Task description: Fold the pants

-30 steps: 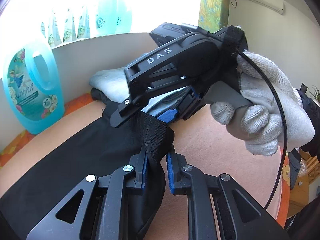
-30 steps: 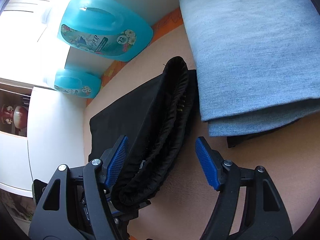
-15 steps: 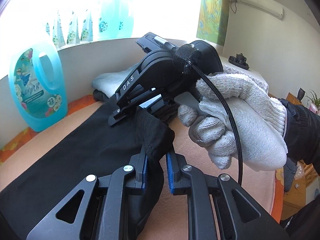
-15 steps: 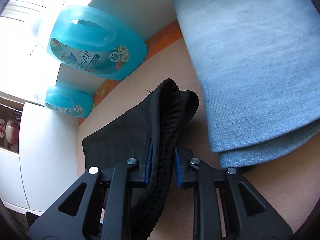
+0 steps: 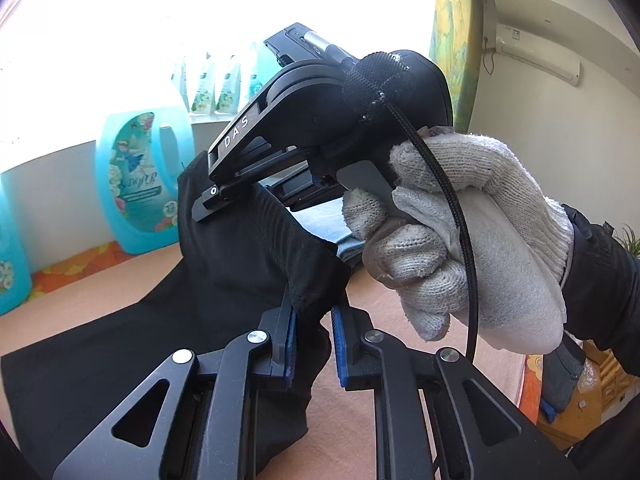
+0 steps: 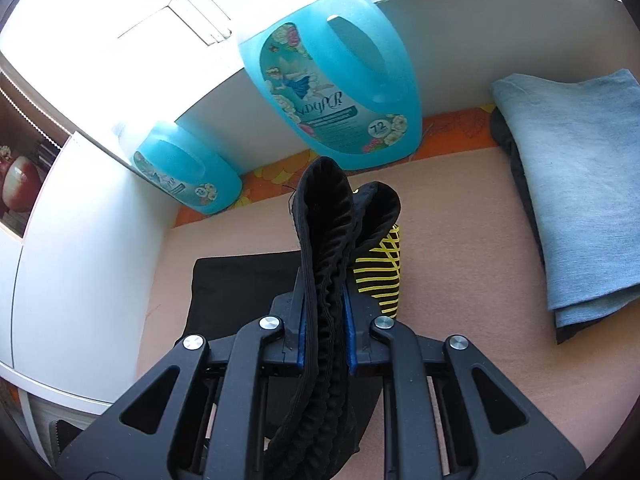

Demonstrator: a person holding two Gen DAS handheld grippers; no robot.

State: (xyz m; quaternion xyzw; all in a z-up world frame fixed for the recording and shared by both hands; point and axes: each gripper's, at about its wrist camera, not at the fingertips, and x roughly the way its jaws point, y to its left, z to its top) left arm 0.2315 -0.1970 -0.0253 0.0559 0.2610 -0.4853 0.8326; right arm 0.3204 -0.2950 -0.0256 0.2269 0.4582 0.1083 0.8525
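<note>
Black pants (image 5: 120, 340) lie on a peach-covered surface (image 5: 400, 360), one end lifted. My left gripper (image 5: 313, 322) is shut on a corner of the waistband. My right gripper (image 6: 325, 320) is shut on the ribbed elastic waistband (image 6: 324, 216), which stands up between its blue pads (image 6: 349, 320). A yellow-striped patch (image 6: 380, 272) shows on the lifted fabric. In the left wrist view the right gripper's body (image 5: 320, 120) and a white-gloved hand (image 5: 460, 240) sit just above the raised pants.
Two blue detergent jugs (image 6: 332, 72) (image 6: 184, 168) stand against the back wall. A folded blue-grey garment (image 6: 576, 200) lies at the right. A white cabinet side (image 6: 80, 240) bounds the left. More bottles line the windowsill (image 5: 216, 84).
My right gripper closed on the waistband and lifted it with the left one. The pants' top end rose off the surface, and both views tilted up toward the jugs.
</note>
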